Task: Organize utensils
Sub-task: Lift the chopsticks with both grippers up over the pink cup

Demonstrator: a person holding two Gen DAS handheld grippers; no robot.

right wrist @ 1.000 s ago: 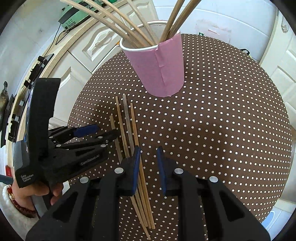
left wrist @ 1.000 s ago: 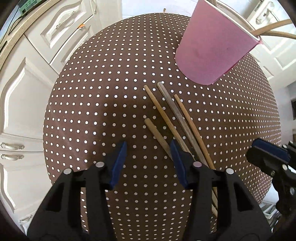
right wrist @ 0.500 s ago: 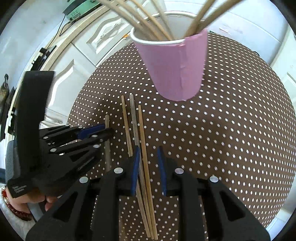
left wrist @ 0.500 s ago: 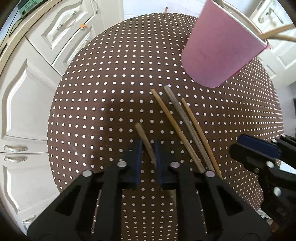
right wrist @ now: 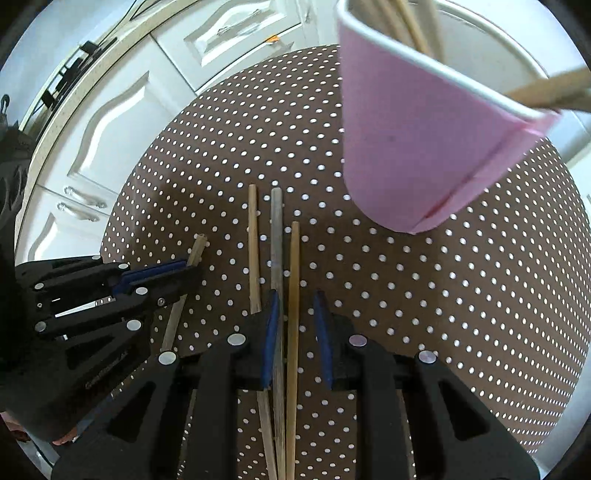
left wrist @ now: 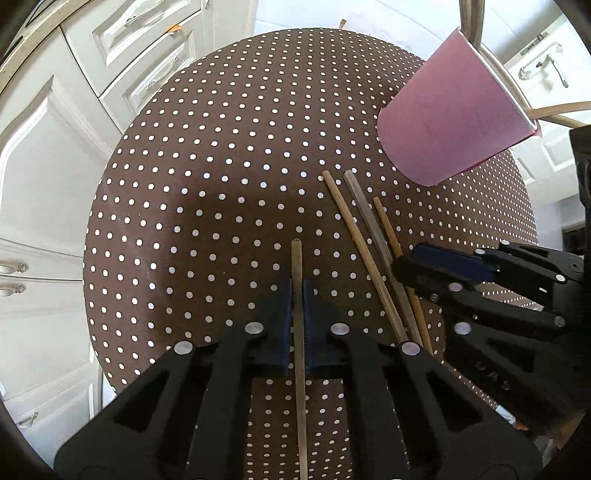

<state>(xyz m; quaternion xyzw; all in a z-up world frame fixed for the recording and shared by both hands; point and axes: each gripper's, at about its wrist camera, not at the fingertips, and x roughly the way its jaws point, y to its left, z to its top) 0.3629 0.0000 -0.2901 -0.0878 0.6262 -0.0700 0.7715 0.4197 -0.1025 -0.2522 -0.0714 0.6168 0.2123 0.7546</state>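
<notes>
My left gripper [left wrist: 297,314] is shut on a single wooden chopstick [left wrist: 296,258], which runs straight between the blue pads over the brown dotted table [left wrist: 221,184]. Three more chopsticks [left wrist: 364,243] lie side by side to its right, below the pink cup [left wrist: 454,122]. In the right wrist view my right gripper [right wrist: 297,325] stands open just above those three. The orange chopstick [right wrist: 294,266] lies between its jaws, untouched, and the grey chopstick [right wrist: 276,229] runs along the left pad. The left gripper [right wrist: 184,269] shows at the left with its chopstick [right wrist: 198,247]. The cup [right wrist: 417,147] holds several chopsticks [right wrist: 413,22].
White cabinet doors and drawers [left wrist: 55,184] stand beyond the round table's left and far edge. The table [right wrist: 443,295] is bare to the right of the chopsticks. A white door with a handle [left wrist: 543,70] is behind the cup.
My left gripper shut on the leftmost chopstick and drew it left, away from the other three. My right gripper came lower and closer, so its jaws now straddle the orange chopstick.
</notes>
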